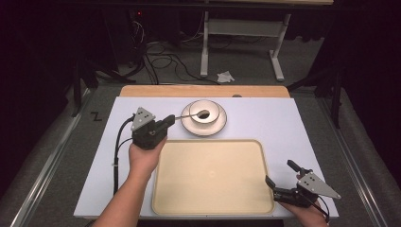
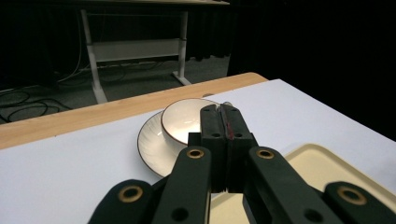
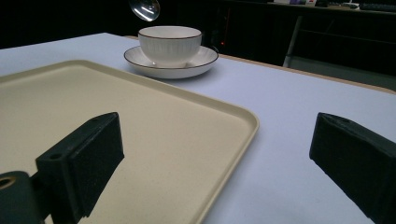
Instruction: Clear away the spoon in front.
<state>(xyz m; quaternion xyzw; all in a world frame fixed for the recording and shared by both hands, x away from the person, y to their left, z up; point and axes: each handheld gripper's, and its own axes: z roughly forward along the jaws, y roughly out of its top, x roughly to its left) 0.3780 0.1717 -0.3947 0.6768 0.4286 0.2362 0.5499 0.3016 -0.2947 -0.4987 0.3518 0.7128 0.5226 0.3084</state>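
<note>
Spoon work is the step in hand: the small shiny metal spoon (image 1: 194, 115) hangs with its bowl over the mouth of the white ribbed china cup (image 1: 204, 112), handle running back toward my left gripper (image 1: 168, 121). From the right gripper view the spoon bowl (image 3: 144, 8) floats clear above the cup rim (image 3: 169, 32), not touching it. My left jaws are pressed together on the handle end; in the left gripper view they stand flat against each other with only a sliver of metal showing at the tips, so the hold is thin.

To do this well, I judge I should keep the handle level so the spoon does not swing or twist out of that narrow pinch, and carry it slowly. If it goes to the pale cream plastic tray (image 1: 211, 202), I want to bring it low over a bare part before easing the jaws apart, so it does not bounce or clatter. I should keep the spoon bowl clear of the cup and of the white saucer with a dark rim (image 1: 218, 126) beneath it; a knock could tip the cup.

My right gripper (image 1: 279, 178) rests at the tray's near right corner, jaws wide apart and holding nothing, well away from the crockery on the white table sheet (image 1: 274, 118).
</note>
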